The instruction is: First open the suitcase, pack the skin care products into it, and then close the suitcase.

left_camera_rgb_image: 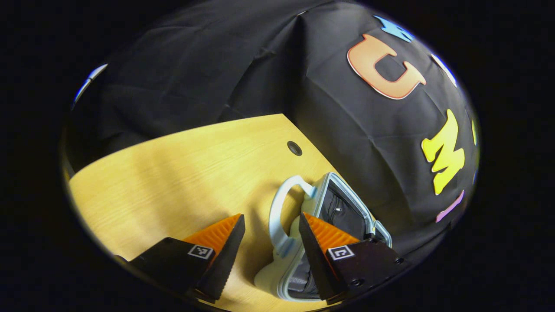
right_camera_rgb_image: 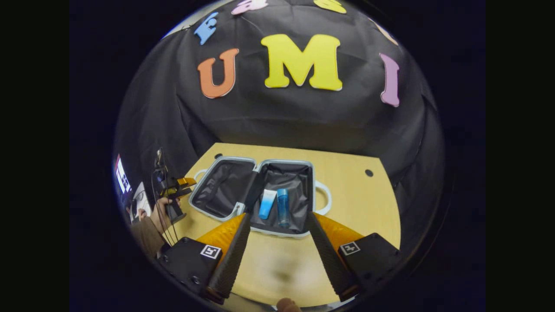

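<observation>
The small pale-blue suitcase (right_camera_rgb_image: 256, 164) lies wide open on the wooden table (right_camera_rgb_image: 360, 203), both black-lined halves flat. In its right half lie a white-and-blue tube (right_camera_rgb_image: 267, 203) and a blue bottle (right_camera_rgb_image: 282, 207), side by side. My right gripper (right_camera_rgb_image: 277, 220) is open above the table, just in front of the case, holding nothing. The left gripper (right_camera_rgb_image: 184, 184), held by a hand (right_camera_rgb_image: 158, 212), sits at the case's left edge. In the left gripper view, my left gripper (left_camera_rgb_image: 271, 222) is open beside the suitcase handle (left_camera_rgb_image: 277, 212); its right finger overlaps the case rim (left_camera_rgb_image: 351, 195).
The table (left_camera_rgb_image: 173, 173) has two round cable holes (right_camera_rgb_image: 368, 173) (left_camera_rgb_image: 294, 148) near its back edge. Black cloth walls surround the table on all sides. A person's sleeve (right_camera_rgb_image: 145, 236) shows at the left of the right gripper view.
</observation>
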The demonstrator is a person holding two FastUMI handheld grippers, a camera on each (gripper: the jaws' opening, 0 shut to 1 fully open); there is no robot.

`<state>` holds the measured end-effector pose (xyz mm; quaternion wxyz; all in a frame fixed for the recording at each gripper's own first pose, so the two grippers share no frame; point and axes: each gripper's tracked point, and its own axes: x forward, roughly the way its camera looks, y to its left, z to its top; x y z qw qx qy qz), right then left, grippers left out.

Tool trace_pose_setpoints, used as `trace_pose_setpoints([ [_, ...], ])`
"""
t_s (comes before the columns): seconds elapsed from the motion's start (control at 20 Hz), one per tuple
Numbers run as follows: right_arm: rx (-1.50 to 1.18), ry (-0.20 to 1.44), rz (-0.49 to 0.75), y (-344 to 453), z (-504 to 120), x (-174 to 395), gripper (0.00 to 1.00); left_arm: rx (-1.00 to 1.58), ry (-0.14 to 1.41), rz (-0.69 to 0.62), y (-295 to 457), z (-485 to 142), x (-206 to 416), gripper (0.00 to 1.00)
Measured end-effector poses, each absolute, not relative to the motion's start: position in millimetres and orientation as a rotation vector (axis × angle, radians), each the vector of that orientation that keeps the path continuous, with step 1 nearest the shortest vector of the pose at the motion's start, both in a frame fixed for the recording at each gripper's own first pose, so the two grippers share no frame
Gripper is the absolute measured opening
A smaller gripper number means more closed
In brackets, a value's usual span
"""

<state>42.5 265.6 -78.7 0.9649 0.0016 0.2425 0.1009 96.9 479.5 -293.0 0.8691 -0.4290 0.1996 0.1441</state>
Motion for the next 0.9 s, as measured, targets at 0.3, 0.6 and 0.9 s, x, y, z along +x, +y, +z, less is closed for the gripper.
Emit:
trace_pose_setpoints([
  [0.3,-0.007,0.459,0.145,238,-72,25,0.81,-1.011,0.425,0.287,479,-304,114,0.14],
  [0.6,-0.002,0.383,0.060,205,-47,22,0.81,-0.977,0.439,0.261,477,-296,113,0.11],
  [0.9,0.017,0.319,0.081,190,-28,14,0.81,-0.702,0.420,0.325,477,-241,109,0.06],
])
